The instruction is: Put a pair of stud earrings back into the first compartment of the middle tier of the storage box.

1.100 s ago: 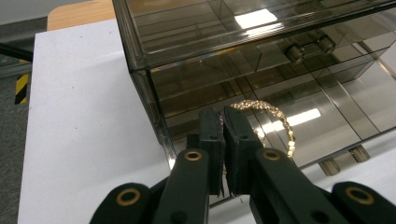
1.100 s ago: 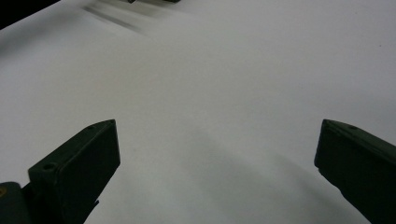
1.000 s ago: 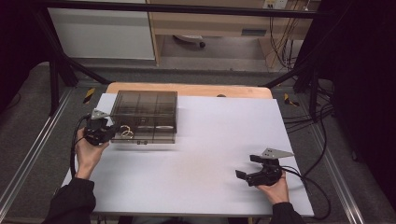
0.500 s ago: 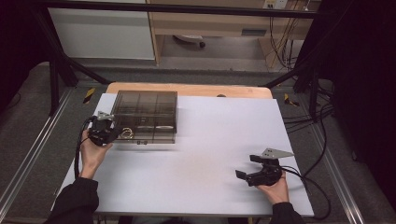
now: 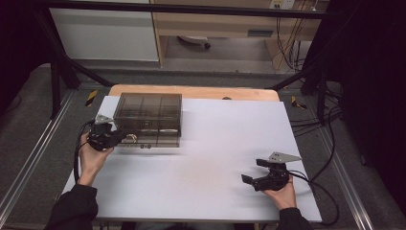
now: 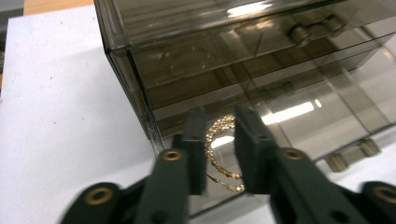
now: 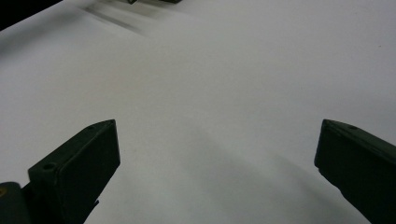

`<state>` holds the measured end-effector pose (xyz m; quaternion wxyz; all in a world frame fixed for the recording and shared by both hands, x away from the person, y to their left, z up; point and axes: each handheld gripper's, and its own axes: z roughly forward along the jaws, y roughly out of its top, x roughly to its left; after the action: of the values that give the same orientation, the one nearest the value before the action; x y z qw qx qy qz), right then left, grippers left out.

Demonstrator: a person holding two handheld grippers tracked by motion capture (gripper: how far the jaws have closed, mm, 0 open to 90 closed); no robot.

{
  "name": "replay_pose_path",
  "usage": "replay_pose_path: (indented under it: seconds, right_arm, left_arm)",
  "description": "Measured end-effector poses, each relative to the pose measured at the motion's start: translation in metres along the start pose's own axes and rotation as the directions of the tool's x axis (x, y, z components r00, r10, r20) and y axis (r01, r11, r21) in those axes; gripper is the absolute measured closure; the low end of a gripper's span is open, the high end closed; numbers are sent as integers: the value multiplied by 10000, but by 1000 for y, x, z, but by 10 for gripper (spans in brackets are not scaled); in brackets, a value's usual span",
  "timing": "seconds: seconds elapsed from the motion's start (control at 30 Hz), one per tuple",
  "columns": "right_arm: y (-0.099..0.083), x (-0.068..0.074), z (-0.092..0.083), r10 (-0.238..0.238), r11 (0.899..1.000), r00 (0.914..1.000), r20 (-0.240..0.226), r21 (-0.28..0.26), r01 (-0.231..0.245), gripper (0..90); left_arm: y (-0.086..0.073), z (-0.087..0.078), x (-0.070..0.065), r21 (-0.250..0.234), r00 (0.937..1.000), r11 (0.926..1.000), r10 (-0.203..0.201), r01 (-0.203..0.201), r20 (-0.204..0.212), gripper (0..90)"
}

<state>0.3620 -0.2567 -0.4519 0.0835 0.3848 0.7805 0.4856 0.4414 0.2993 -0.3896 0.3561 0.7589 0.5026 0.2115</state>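
A smoky see-through drawer box (image 5: 151,117) stands at the far left of the white table (image 5: 210,143). A gold chain (image 6: 218,140) lies inside its lowest drawer, near the front left corner (image 5: 130,139). My left gripper (image 5: 115,136) is at that corner, low against the drawer front (image 6: 280,121). Its jaws (image 6: 219,116) stand only a narrow gap apart, with the chain showing behind them through the plastic and nothing held between them. My right gripper (image 5: 251,171) rests at the near right of the table, wide open (image 7: 217,140) over bare white surface.
Small drawer handles (image 6: 345,158) sit along the box's front. Wooden boards (image 5: 191,91) edge the table's far side. Black cables (image 5: 76,153) trail from both grippers, and metal frame rails run down both sides.
My left gripper has moved forward and to the right, up against the box's front left corner. The right gripper has stayed put.
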Motion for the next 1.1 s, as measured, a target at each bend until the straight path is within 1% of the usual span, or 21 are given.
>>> replay_pose_path:
  seconds: [0.03, 0.07, 0.13, 0.2, 0.27, 0.3, 0.33, 0.37, 0.43, 0.5, 0.53, 0.57, 0.63, 0.73, 0.77, 0.8, 0.83, 0.93, 1.1]
  right_arm:
    - [0, 0, 0, -4, 10000, 10000, 2, -1, 4, 7]
    - [0, 0, 0, 2, 10000, 10000, -2, -1, -2, 7]
    - [0, 0, 0, 1, 10000, 10000, -3, -7, -1, 7]
    - [0, 0, 0, 3, 10000, 10000, 1, -3, -3, 7]
    - [0, 0, 0, 27, 10000, 10000, -3, -23, -27, 7]
    - [0, 0, 0, 30, 10000, 10000, 1, -26, -30, 7]
    - [0, 0, 0, 30, 10000, 10000, 1, -26, -30, 7]
    - [0, 0, 0, 30, 10000, 10000, 1, -23, -30, 7]
    - [0, 0, 0, 27, 10000, 10000, -6, -11, -27, 7]
    - [0, 0, 0, 29, 10000, 10000, -5, -16, -30, 6]
    - [0, 0, 0, 29, 10000, 10000, -5, -16, -30, 6]
    - [0, 0, -1, 28, 10000, 10000, 3, -27, -28, 7]
    - [0, 0, -1, 32, 10000, 10000, 4, -24, -32, 7]
    - [0, 0, -1, 29, 10000, 10000, 5, -18, -29, 6]
    - [0, 0, -1, 26, 10000, 10000, 5, -20, -25, 6]
    - [0, 0, -1, 41, 10000, 10000, 5, -35, -41, 6]
    - [0, 0, -1, 41, 10000, 10000, 5, -35, -41, 6]
    - [0, 0, -1, 37, 10000, 10000, 3, -24, -37, 7]
    - [0, 0, 0, 37, 10000, 10000, 21, -25, -37, 6]
  left_arm:
    - [0, -2, 0, -92, 10000, 10000, -4, 5, 80, 647]
    - [0, -4, 0, -128, 9998, 9999, 72, -70, 195, 606]
    - [-1, -8, 0, -208, 9984, 9997, 122, -110, 560, 534]
    - [-2, -11, -1, -275, 9974, 9991, 343, -326, 638, 474]
    - [-3, -14, -2, -448, 9966, 9981, 444, -414, 692, 405]
    - [-5, -15, -3, -502, 9959, 9977, 492, -454, 765, 351]
    - [-5, -16, -3, -516, 9951, 9976, 507, -465, 845, 351]
    - [-8, -19, -5, -588, 9941, 9967, 614, -563, 890, 294]
    - [-11, -20, -6, -585, 9937, 9965, 644, -591, 920, 277]
    - [-14, -23, -7, -549, 9937, 9963, 710, -664, 867, 213]
    - [-16, -24, -7, -529, 9932, 9960, 769, -725, 869, 213]
    - [-18, -25, -7, -542, 9932, 9961, 745, -699, 894, 180]
    - [-23, -28, -7, -535, 9931, 9960, 759, -713, 896, 174]
    - [-30, -31, -8, -546, 9922, 9959, 775, -725, 975, 133]
    - [-33, -32, -9, -527, 9915, 9960, 777, -725, 1044, 125]
    - [-39, -33, -10, -502, 9914, 9957, 824, -776, 1016, 102]
    - [-39, -33, -10, -502, 9914, 9957, 824, -776, 1016, 91]
    - [-48, -34, -13, -453, 9913, 9954, 881, -840, 982, 75]
    - [-67, -31, -15, -315, 9900, 9954, 928, -900, 1062, 66]
